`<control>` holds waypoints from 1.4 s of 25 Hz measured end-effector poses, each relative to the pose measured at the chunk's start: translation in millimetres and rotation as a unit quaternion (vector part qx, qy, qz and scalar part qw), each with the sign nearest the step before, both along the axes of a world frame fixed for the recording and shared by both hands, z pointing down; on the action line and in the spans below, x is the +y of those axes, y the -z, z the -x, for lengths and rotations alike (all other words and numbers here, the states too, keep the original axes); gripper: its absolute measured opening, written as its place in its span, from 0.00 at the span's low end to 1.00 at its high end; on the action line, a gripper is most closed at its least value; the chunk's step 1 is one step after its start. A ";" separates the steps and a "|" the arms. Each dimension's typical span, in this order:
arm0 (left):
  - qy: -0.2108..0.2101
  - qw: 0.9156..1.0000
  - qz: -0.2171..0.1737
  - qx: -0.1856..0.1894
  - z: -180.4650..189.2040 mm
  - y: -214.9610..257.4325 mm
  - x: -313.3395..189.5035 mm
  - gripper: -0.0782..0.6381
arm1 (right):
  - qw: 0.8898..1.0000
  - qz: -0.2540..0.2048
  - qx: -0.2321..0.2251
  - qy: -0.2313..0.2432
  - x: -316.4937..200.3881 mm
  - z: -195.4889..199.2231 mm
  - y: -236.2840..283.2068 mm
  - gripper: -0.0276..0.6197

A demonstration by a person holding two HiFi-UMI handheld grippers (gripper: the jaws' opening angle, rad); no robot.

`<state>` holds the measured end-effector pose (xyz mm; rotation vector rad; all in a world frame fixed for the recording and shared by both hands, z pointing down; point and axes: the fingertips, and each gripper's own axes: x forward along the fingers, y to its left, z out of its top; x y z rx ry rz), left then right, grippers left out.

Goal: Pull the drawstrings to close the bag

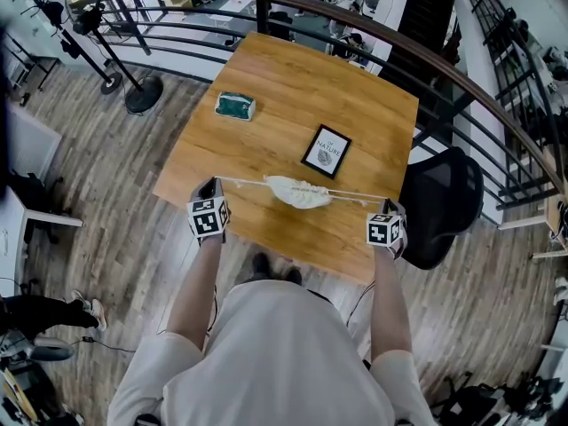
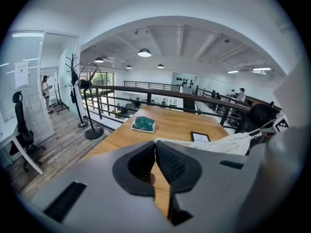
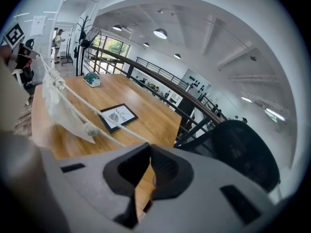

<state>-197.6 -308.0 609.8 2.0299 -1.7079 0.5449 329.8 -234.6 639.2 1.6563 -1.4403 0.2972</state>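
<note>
Where we grip: left gripper point(image 1: 214, 185), right gripper point(image 1: 388, 204) clamped on two twisted drawstrings point(image 1: 353, 195)
Bag point(image 1: 299, 192): one, white cloth, on wooden table point(image 1: 293, 87)

Left gripper point(image 2: 155, 145) jaws clamp drawstring point(image 2: 175, 142) from the bag point(image 2: 231, 143).

One bag point(image 1: 299, 192), one frame point(image 1: 326, 152), one box point(image 1: 235, 106)

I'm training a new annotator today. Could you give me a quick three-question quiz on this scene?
1. True or false: the right gripper is open.
2. What lies on the table nearest the bag? A mug, B frame, C laptop.
3. Fill in: the left gripper is shut on a ____.
Key: 1 false; 2 B; 3 drawstring.
</note>
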 end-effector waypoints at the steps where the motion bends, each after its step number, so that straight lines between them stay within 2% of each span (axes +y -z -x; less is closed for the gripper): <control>1: 0.000 1.000 0.000 0.000 1.1 0.5 -0.3 0.11 | 1.000 0.000 0.001 0.000 0.1 -0.3 0.4 0.06; 13: 0.009 1.000 0.005 0.010 9.0 -5.0 1.2 0.11 | 1.000 0.010 -0.008 -0.011 6.8 -7.9 -9.7 0.07; 15: 0.008 1.000 0.005 0.018 12.1 -6.4 2.0 0.11 | 1.000 0.009 0.001 0.007 7.3 -2.5 -9.3 0.07; 18: -0.011 1.000 -0.004 0.003 13.2 -4.0 -3.1 0.11 | 0.999 0.005 0.018 0.027 5.5 3.1 -7.1 0.06; 21: -0.027 0.999 -0.016 -0.011 6.7 3.7 -13.6 0.11 | 1.000 -0.004 0.009 0.011 0.7 0.6 -2.7 0.06; 27: -0.022 0.999 -0.023 0.002 7.6 15.7 -27.7 0.11 | 0.999 -0.033 0.019 0.008 -10.8 3.9 21.7 0.06; 35: -0.026 0.999 -0.018 0.006 8.6 11.2 -39.0 0.11 | 0.999 -0.034 0.026 0.004 -13.5 9.0 22.7 0.06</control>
